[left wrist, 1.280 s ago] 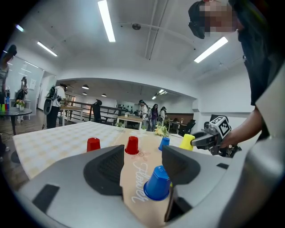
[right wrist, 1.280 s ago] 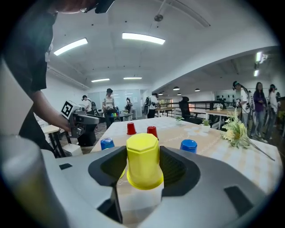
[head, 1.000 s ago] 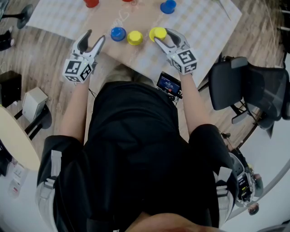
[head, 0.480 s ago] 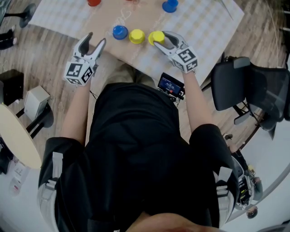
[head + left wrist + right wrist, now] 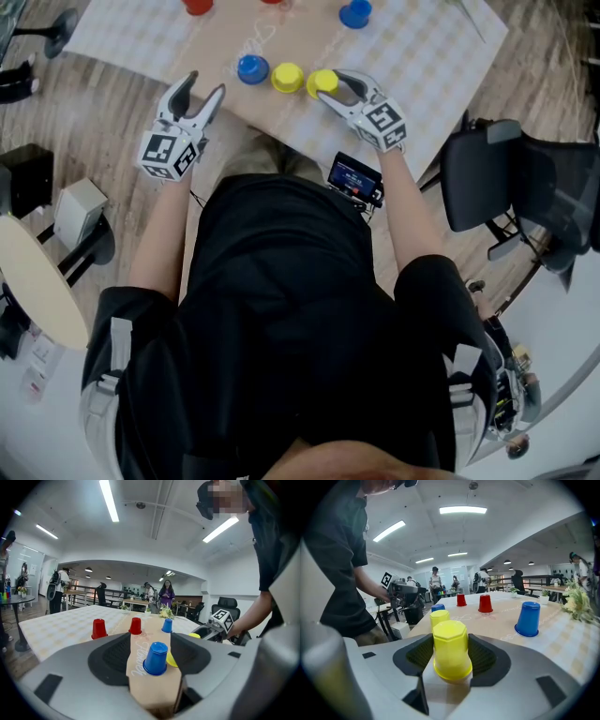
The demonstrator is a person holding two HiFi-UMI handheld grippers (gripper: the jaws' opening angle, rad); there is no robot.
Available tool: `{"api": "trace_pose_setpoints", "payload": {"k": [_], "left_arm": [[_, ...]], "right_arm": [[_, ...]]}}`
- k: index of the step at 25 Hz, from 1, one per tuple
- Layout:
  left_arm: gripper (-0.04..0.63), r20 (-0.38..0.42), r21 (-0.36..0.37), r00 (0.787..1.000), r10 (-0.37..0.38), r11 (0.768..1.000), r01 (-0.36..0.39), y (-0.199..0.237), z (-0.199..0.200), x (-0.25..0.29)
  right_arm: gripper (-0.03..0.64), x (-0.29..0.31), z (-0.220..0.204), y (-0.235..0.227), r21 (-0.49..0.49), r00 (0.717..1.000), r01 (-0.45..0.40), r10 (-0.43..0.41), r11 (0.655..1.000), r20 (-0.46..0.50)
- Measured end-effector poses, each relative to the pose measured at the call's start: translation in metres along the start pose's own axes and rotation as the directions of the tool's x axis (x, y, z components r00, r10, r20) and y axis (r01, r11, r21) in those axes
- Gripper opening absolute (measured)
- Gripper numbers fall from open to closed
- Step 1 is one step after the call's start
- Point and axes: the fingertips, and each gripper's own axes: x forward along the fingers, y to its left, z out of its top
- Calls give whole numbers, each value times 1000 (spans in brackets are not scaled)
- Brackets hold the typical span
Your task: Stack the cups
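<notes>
- STACKING JOB, EARLY STAGE: no cup sits on another yet. All six I count stand upside down and singly on the table.
- My R gripper: jaws released, spread either side of a yellow cup close to the table's near edge. The pads flank it tight, but I see no squeeze. Its rim rests flat on the brown paper strip that runs across the table.
- Same near edge, to the L: second yellow cup just beside the first, then a blue cup just beside that. Three in a row, none touching.
- My L gripper: jaws released, nothing between the pads. It hangs at the near edge w/ that blue cup ahead of the tips, apart from them.
- Far side of the table: a red cup, the other red cup and a second blue cup, well apart from the near row and from both grippers.
- Done so far: nothing stacked; R is lined up on its first pick.
- Left to do, by my read: close on the yellow cup, lift it, set it over its yellow twin, then the blues and reds. Basically the whole job. Pairing by colour is my guess; the task doesn't say.
</notes>
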Motion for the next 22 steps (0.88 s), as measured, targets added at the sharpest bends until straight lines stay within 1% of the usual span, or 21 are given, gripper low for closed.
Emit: {"api": "trace_pose_setpoints", "payload": {"k": [6,8,11,13,16,19,22], "left_arm": [[249,4,-6,1000,-10,1000,10,0,-1,0],[249,13,-5,1000,-11,1000,11,1,1,1],[249,17,-5,1000,-13,1000,13,0,2,2],[249,17,-5,1000,-15,1000,15,0,3,2],[249,21,-7,1000,-16,1000,16,3,6,5],[249,33,-13,999,-16,1000,16,9,10,10],[249,45,-24,999,-11,1000,12,18,16,16]], "right_arm": [[250,2,-3,0,-17,1000,4,-4,1000,-21],[267,3,-2,0,-14,1000,-4,4,1000,-20],[281,-4,9,2,-5,1000,-7,8,1000,11],[281,-13,25,1,3,998,5,-5,1000,56],[281,-28,54,-9,6,990,53,-54,999,130],[281,-41,78,-27,36,973,113,-118,993,200],[281,-47,91,-48,69,955,182,-193,981,226]]}}
